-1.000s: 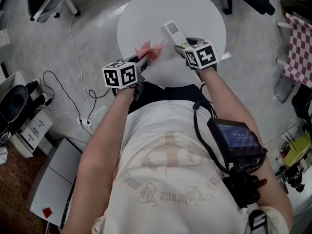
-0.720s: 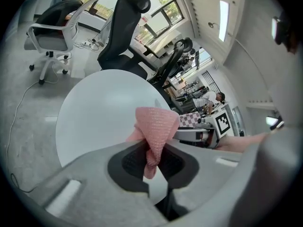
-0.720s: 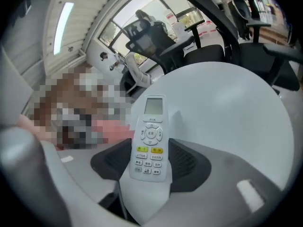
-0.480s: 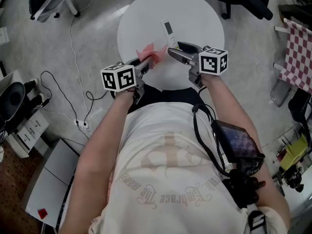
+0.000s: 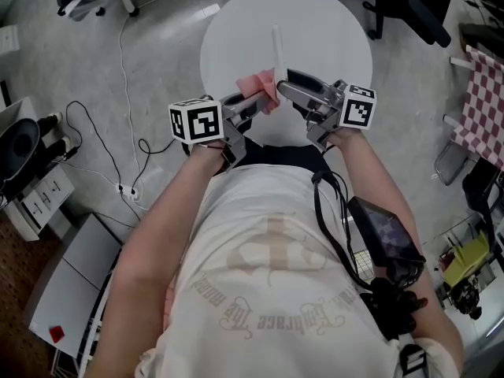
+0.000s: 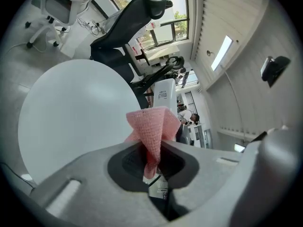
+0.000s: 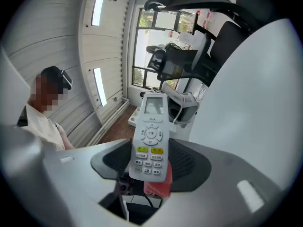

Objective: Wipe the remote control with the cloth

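Your right claw (image 5: 283,85) is clamped on the lower end of the remote (image 7: 150,136), which it holds lifted off the round white worktop (image 5: 331,30). In the head view the remote's long axis runs from the claw toward 12 o'clock, and you see it nearly edge-on as a thin white strip. Its button face is turned toward the right claw's own camera. Your left claw (image 6: 151,155) is pinched tight on the pink cloth (image 6: 152,126), whose free fold sticks up past the jaw tips. The cloth sits at about 9 o'clock of the remote's lower end, touching it or just beside it. In the right gripper view a bit of pink peeks out behind the keypad end, so the cloth seems to be meeting the back or side, not the buttons. The two claws are level and close together, and both forearms angle inward from your body toward 12 o'clock. The left claw carries the wiping tool, so the stroke likely runs toward 12 o'clock along the remote's length. You will probably need to roll the right wrist to present the button face.
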`<control>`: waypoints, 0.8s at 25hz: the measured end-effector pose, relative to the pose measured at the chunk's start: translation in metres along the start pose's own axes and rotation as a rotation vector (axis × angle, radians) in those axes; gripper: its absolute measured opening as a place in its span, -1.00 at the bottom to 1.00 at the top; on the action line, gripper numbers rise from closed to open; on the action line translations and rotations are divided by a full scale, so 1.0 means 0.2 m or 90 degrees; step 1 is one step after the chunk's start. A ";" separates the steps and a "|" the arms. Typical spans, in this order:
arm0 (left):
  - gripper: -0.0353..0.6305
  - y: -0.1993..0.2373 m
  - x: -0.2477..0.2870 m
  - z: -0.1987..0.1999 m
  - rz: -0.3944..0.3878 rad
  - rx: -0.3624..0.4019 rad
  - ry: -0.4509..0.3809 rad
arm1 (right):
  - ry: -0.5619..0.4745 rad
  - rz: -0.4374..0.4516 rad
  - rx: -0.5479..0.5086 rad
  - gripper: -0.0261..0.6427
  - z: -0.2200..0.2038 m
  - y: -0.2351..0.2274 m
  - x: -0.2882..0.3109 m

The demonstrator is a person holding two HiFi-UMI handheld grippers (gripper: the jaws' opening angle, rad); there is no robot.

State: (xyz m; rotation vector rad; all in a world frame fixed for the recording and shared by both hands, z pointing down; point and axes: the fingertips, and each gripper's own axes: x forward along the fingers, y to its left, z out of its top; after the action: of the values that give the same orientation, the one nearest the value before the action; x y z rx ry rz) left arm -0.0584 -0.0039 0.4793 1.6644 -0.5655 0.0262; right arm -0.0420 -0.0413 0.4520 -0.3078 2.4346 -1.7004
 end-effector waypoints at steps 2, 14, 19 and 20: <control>-0.80 -0.02 0.00 0.02 -0.013 -0.010 -0.009 | 0.002 0.004 -0.001 -0.16 -0.01 0.01 0.02; -0.79 -0.03 -0.02 0.19 -0.044 -0.058 -0.073 | 0.062 -0.029 -0.013 -0.16 -0.11 -0.04 0.02; -0.80 -0.02 -0.03 0.34 -0.032 -0.041 -0.094 | 0.093 -0.026 -0.019 -0.16 -0.17 -0.03 0.01; -0.79 -0.02 -0.03 0.37 -0.030 -0.038 -0.101 | 0.098 -0.025 -0.021 -0.16 -0.18 -0.03 0.01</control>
State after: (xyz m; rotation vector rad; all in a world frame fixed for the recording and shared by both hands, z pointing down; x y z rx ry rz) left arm -0.0849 -0.0707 0.4590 1.6297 -0.6405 -0.1565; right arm -0.0527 -0.0105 0.4693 -0.2385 2.5834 -1.7632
